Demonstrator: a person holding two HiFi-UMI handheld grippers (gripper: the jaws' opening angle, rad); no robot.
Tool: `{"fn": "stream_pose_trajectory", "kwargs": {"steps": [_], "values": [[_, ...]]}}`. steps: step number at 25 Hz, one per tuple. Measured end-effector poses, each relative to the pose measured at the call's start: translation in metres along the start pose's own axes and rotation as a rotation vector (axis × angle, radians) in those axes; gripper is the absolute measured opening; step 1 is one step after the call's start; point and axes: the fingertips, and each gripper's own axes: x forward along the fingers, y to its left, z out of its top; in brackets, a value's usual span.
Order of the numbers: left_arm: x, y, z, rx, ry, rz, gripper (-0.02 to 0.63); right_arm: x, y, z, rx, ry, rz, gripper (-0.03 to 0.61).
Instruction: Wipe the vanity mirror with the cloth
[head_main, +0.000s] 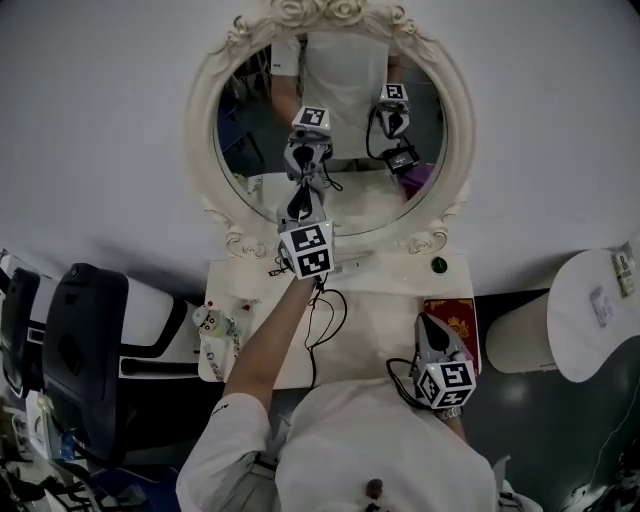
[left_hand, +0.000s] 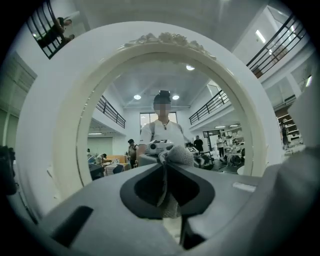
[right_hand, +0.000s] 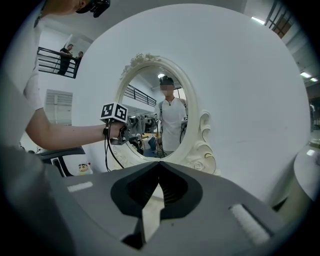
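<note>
Cream scrollwork frames the oval vanity mirror (head_main: 202, 140) in the upper centre of the head view, standing at the back of a pale vanity table (head_main: 380, 290). The left gripper (head_main: 303, 205) reaches up from the middle of the frame. Its tip meets its own reflection at the lower left of the glass. The right gripper (head_main: 430, 335) sits low at the lower right, over the table's right end and just beside a red box (head_main: 455, 315), well apart from the mirror. A black chair (head_main: 85, 340) stands at the left edge.

In the left gripper view the mirror's frame (left_hand: 50, 125) rings nearly the whole picture. The left gripper (left_hand: 165, 167) has its jaws pressed together on a grey cloth (left_hand: 177, 155), which bunches out past their tips at the centre, close against the glass.

In the right gripper view the right gripper (right_hand: 159, 162) has its jaws meeting at the tips with nothing between them, at the lower centre. Beyond them the mirror (right_hand: 197, 125) stands left of centre. The left gripper (right_hand: 131, 131) holds the cloth (right_hand: 136, 121) at the lower left of the glass.
</note>
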Motion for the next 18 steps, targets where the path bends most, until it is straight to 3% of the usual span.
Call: {"fn": "stream_pose_trajectory", "kwargs": {"steps": [6,11,18], "values": [[-0.008,0.062,-0.017,-0.013,0.051,0.085,0.025,0.022,0.023,0.000,-0.017,0.016,0.067,0.008],[-0.012,0.088,-0.021,-0.016,0.074,0.106,0.025,0.036,0.045,0.003,-0.034,0.025,0.124,0.008],[-0.017,0.136,-0.036,-0.046,0.094,0.193,0.025,0.043,0.056,-0.002,-0.045,0.053,0.141,0.008]]}}
